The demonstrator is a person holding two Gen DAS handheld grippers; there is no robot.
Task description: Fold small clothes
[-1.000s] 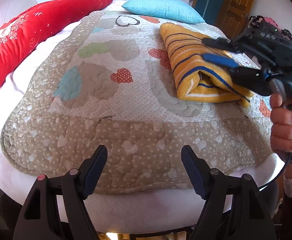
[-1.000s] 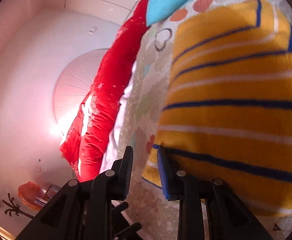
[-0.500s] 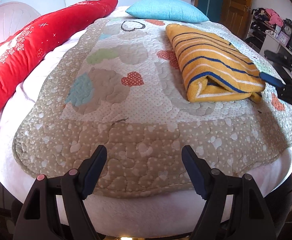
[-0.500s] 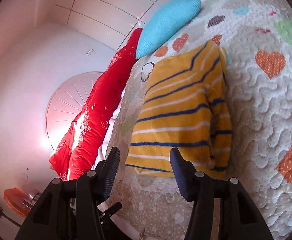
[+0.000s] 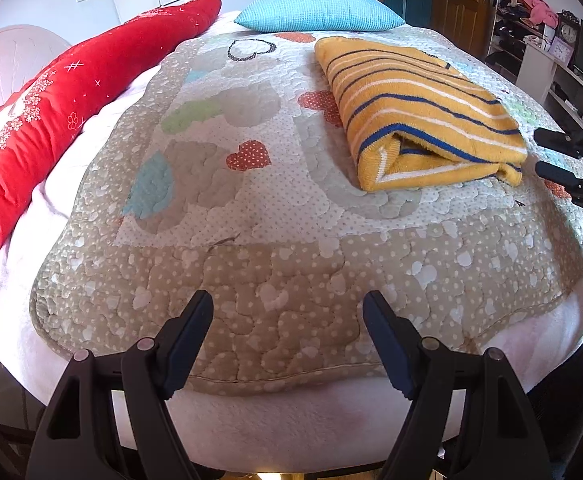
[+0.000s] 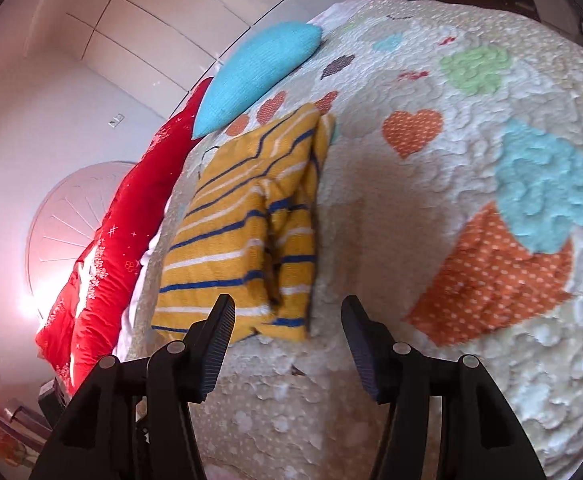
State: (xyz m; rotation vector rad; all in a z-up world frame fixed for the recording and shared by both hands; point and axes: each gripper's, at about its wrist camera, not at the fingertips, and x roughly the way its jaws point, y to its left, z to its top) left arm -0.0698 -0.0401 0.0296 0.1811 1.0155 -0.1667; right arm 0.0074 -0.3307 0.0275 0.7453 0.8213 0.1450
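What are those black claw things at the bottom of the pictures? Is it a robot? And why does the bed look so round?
No robot: a person holds a two-finger gripper in each hand, each with a wide, bulging-lens camera. One picture looks along the left gripper, the other along the right gripper, whose jaws are opening. Both are open and hold nothing. On the heart-patterned quilt lies a folded yellow striped garment, with a blue pillow and a long red cushion beyond. The right gripper's black tips also peek in at the left picture's right edge.

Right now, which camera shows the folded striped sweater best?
The left wrist view: the striped sweater lies whole and sharp, folded layers showing. The right wrist view shows it end-on, blurred, one corner behind the tool.
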